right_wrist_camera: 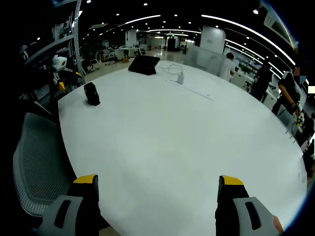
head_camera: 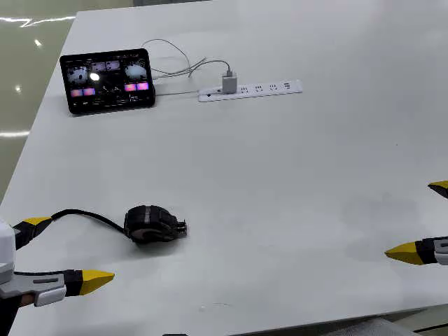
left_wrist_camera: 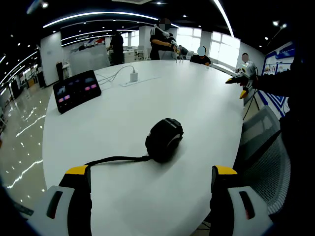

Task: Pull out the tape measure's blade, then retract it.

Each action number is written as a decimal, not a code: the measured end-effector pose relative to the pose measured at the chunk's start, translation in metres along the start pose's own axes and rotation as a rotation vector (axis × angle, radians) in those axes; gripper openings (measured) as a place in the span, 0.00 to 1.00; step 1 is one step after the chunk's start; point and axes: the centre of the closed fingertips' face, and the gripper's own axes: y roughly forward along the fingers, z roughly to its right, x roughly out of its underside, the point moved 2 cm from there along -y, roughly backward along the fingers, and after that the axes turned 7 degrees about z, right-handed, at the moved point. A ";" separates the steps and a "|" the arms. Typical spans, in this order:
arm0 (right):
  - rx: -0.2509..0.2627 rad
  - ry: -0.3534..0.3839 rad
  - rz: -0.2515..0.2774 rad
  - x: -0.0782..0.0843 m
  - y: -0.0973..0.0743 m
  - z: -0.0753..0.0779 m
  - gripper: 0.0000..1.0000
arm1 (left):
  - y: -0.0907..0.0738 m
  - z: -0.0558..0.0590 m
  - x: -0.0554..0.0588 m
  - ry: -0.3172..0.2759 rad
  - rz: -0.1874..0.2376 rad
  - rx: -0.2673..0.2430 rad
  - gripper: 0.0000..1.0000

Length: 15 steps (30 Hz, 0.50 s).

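While both pairs of tongs hang wide open and empty, the tape measure [head_camera: 152, 224] lies untouched on the desk [head_camera: 280, 175], close to the near edge and toward the left edge, its blade fully wound in. The left tongs [head_camera: 70, 250] sit just beside it at the near left corner, and the case's black strap [head_camera: 84, 215] trails across the surface to them. The right tongs [head_camera: 413, 219] wait well apart, over the near edge on the right.

The step in hand looks like the first grasp. It would go best with the left tongs closing squarely on the round case, not the strap, which would let the case swing. A small tab juts from the case on the side facing the right tongs; it is probably the blade's hook, though too small to be sure. The right tongs should pinch that tab and draw level along the desk, then ease it back slowly to prevent snapping. A tablet [head_camera: 107, 80] and a power strip [head_camera: 252, 89] lie toward the far edge, out of the way.
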 end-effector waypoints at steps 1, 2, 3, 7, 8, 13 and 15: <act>0.000 -0.001 -0.001 0.000 0.000 0.000 0.99 | 0.000 -0.001 0.000 -0.001 -0.001 -0.001 0.99; -0.001 -0.001 0.000 0.000 0.000 0.000 0.99 | 0.000 -0.001 0.000 -0.001 0.000 -0.001 0.99; 0.000 -0.002 0.001 -0.001 -0.001 0.000 0.99 | 0.000 -0.001 0.000 -0.002 0.001 -0.001 0.99; -0.001 -0.004 -0.002 -0.001 -0.001 0.001 0.99 | 0.000 -0.001 -0.003 -0.001 0.004 -0.001 0.99; -0.001 -0.006 -0.004 -0.001 -0.001 0.001 0.99 | 0.000 -0.002 -0.002 0.000 0.004 -0.002 0.99; -0.002 -0.008 -0.003 -0.002 -0.001 -0.001 0.99 | 0.001 -0.002 -0.003 0.002 0.003 0.003 0.99; 0.001 -0.017 0.002 -0.003 -0.001 0.000 0.99 | 0.001 -0.003 -0.004 0.000 0.005 0.004 0.99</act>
